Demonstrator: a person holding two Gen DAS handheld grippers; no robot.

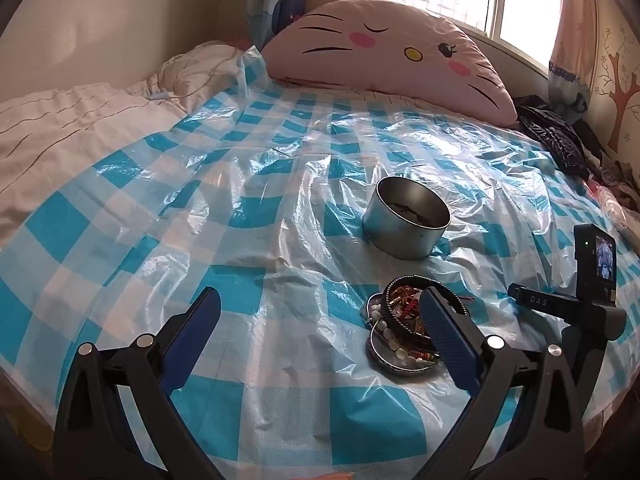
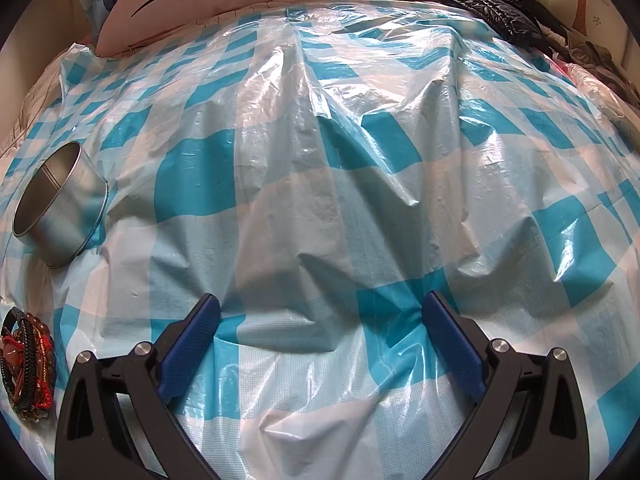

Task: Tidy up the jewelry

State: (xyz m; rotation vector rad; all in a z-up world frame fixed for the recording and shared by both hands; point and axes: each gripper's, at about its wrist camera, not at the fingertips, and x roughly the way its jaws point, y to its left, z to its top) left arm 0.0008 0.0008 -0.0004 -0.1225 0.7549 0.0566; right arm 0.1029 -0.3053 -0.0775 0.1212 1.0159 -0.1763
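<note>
On the bed, spread with a crinkled blue-and-white checked plastic sheet (image 1: 248, 216), the jewelry sits heaped in a shallow round lid (image 1: 394, 362): pale bead strands, dark braided bracelets (image 1: 400, 300) and red cords piled together. Just beyond it, farther up the bed toward the cat-face pillow (image 1: 384, 44), stands a round metal tin (image 1: 406, 222), upright and open at the top, with something dark in its bottom that is too dim to name. The left tool (image 1: 320, 326) hangs above the sheet with its jaws spread wide and nothing between them; the heap lies off to its right, so close that the right-hand finger (image 1: 448, 332) overlaps the lid's edge in the left wrist view, though whether it touches cannot be told. The right tool (image 2: 320, 326) is likewise released and empty, pointed steeply down at bare sheet, and from its view the jewelry (image 2: 26, 364) is far off at the lower left edge, with the tin (image 2: 60, 208) up the left side. The left hand therefore looks the nearer of the two, and a grasp would likely call for a small shift to its right to centre a piece between the jaws. The braided bracelets lie as loops on top, tangled with the cords, so lifting one may drag others along.
</note>
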